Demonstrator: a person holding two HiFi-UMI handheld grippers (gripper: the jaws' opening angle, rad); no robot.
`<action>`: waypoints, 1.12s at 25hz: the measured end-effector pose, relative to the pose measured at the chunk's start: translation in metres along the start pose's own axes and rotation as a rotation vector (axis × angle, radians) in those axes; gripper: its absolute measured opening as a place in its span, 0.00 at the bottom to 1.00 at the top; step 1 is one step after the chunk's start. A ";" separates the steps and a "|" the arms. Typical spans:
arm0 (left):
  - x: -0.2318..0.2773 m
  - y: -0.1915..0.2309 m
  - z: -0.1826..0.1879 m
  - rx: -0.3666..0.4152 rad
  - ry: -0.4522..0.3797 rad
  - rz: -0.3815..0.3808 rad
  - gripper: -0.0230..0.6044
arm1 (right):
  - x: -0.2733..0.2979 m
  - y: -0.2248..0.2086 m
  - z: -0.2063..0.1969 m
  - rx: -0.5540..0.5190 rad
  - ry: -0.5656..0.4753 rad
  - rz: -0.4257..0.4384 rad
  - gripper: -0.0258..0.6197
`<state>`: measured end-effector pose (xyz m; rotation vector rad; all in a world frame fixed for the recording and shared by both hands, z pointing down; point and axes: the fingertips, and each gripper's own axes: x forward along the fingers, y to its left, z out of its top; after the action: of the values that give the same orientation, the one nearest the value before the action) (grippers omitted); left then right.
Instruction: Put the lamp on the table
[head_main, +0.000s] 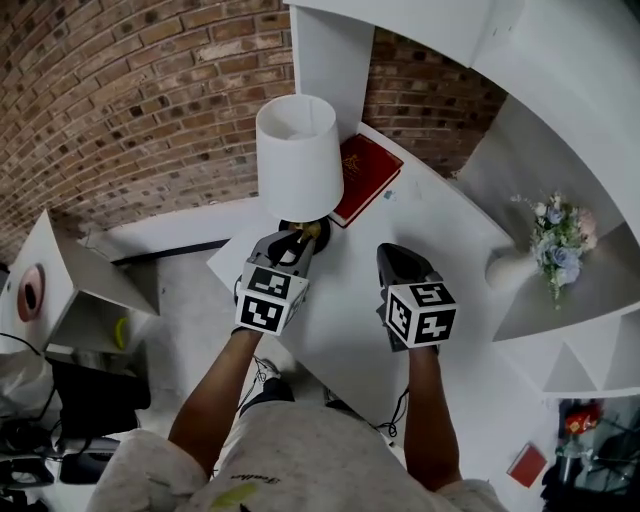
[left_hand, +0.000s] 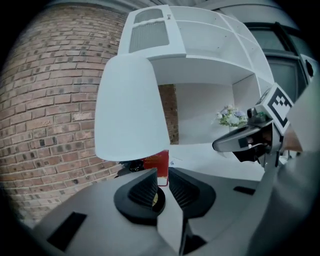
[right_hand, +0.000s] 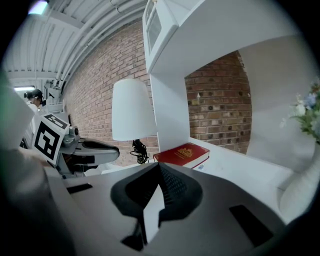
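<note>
1. at upper centre of the head view, the lamp (head_main: 298, 155) is seen upright at the white table's (head_main: 340, 300) corner, just beside a red book (head_main: 365, 175).
2. the left gripper's (left_hand: 162, 186) jaws are held narrowly apart, with the lamp's gold stem (left_hand: 155, 199) framed between them.
3. the right gripper's (right_hand: 159, 182) jaws are pressed together, empty.

The lamp (head_main: 299, 160) — white tapered shade, brass-coloured stem, dark round base — stands upright near the far left corner of the white table (head_main: 345, 300); its base seems to rest there.
</note>
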<state>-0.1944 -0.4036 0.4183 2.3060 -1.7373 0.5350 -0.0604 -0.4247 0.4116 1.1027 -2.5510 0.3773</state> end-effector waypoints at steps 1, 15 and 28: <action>-0.004 0.001 0.002 -0.009 -0.006 0.007 0.14 | 0.000 0.000 0.002 -0.003 -0.003 0.006 0.04; -0.047 0.032 0.021 -0.031 -0.045 0.142 0.09 | 0.009 0.026 0.025 -0.061 -0.047 0.119 0.04; -0.073 0.043 0.013 -0.113 -0.067 0.207 0.03 | 0.003 0.032 0.032 -0.102 -0.066 0.154 0.04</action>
<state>-0.2510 -0.3567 0.3746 2.1040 -1.9969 0.3862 -0.0922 -0.4167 0.3801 0.8998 -2.6895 0.2481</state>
